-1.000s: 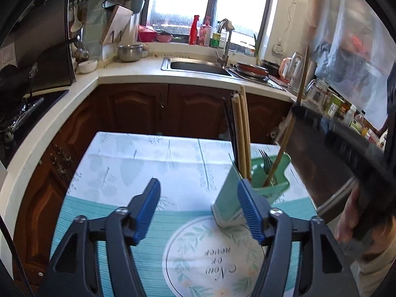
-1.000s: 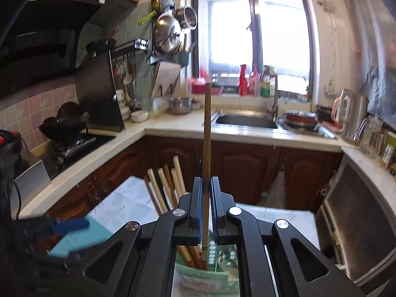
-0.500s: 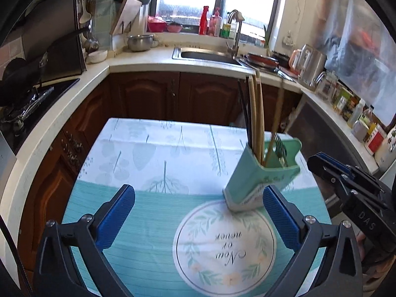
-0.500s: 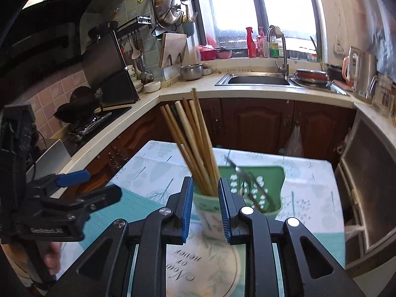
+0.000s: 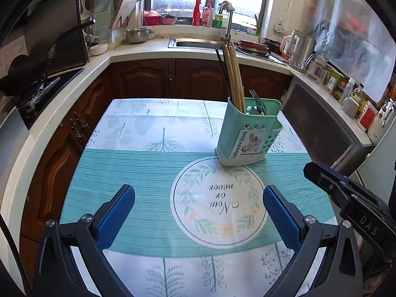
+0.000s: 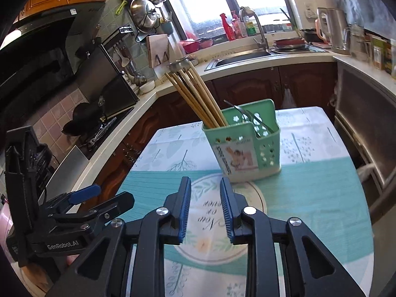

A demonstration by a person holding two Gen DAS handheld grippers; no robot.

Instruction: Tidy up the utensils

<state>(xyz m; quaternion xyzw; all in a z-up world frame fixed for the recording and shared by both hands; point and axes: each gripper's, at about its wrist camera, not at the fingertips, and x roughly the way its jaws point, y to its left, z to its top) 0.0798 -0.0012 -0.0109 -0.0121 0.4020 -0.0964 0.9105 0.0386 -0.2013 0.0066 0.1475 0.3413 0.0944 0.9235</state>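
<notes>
The utensil holder [image 5: 247, 133] is mint green with a pale label; the chopsticks [image 5: 234, 79] in it are tan wood. The tablecloth [image 5: 138, 173] — teal stripes, white bands printed with grey-blue leaves — carries a white medallion [image 5: 219, 200] ringed by green sprigs and yellow flowers

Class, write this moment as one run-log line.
left hand-held gripper: open, empty | right hand-held gripper: open, empty | chopsticks, fork: in green holder | table: no loose utensils
</notes>
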